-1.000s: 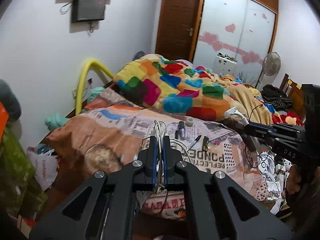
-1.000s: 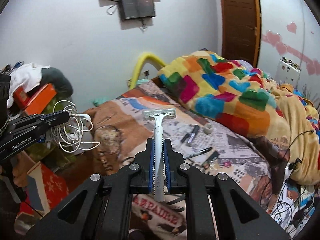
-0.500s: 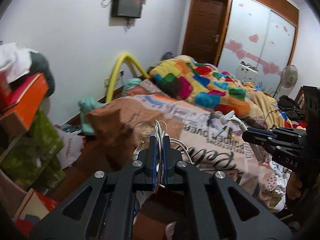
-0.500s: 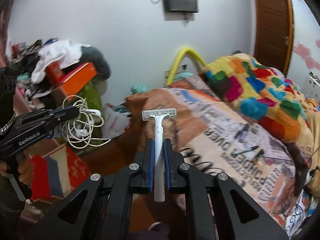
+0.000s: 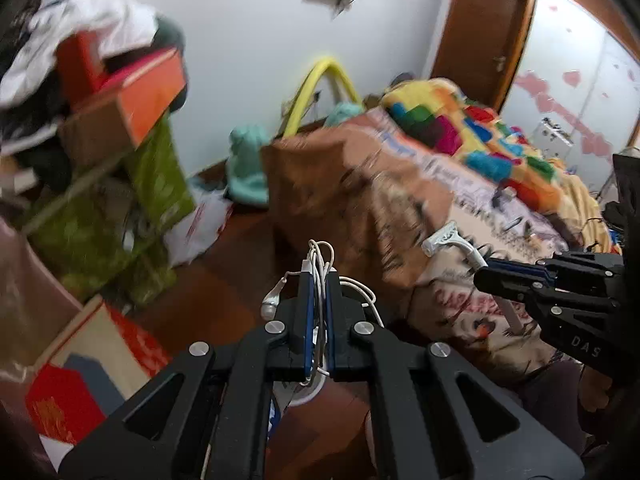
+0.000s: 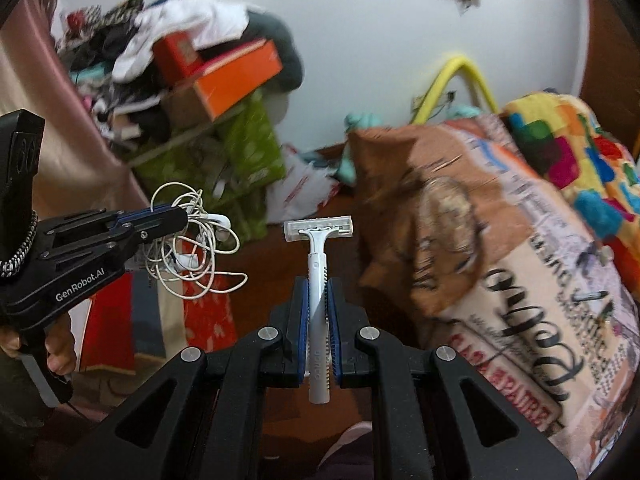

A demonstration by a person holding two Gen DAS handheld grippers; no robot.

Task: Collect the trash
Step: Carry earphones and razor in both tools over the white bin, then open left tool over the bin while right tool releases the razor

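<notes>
My left gripper (image 5: 317, 280) is shut on a tangle of white earphone cable (image 5: 318, 264). The same cable (image 6: 192, 240) hangs from the left gripper (image 6: 176, 218) at the left of the right wrist view. My right gripper (image 6: 318, 286) is shut on a white disposable razor (image 6: 318, 248), head pointing away. The razor (image 5: 452, 240) and right gripper (image 5: 486, 274) show at the right of the left wrist view. Both grippers are held over the dark wooden floor (image 6: 272, 252), left of the bed.
The bed (image 6: 520, 264) with a printed sheet and patchwork quilt (image 5: 460, 128) is to the right, with small items on it. A cluttered stack with an orange box (image 6: 236, 76) and green boxes (image 6: 244, 148) stands at the left. Red boxes (image 5: 96, 360) lie on the floor.
Both grippers have swung left, away from the bed top, toward the floor and the cluttered stack. Each keeps its hold on its item.
</notes>
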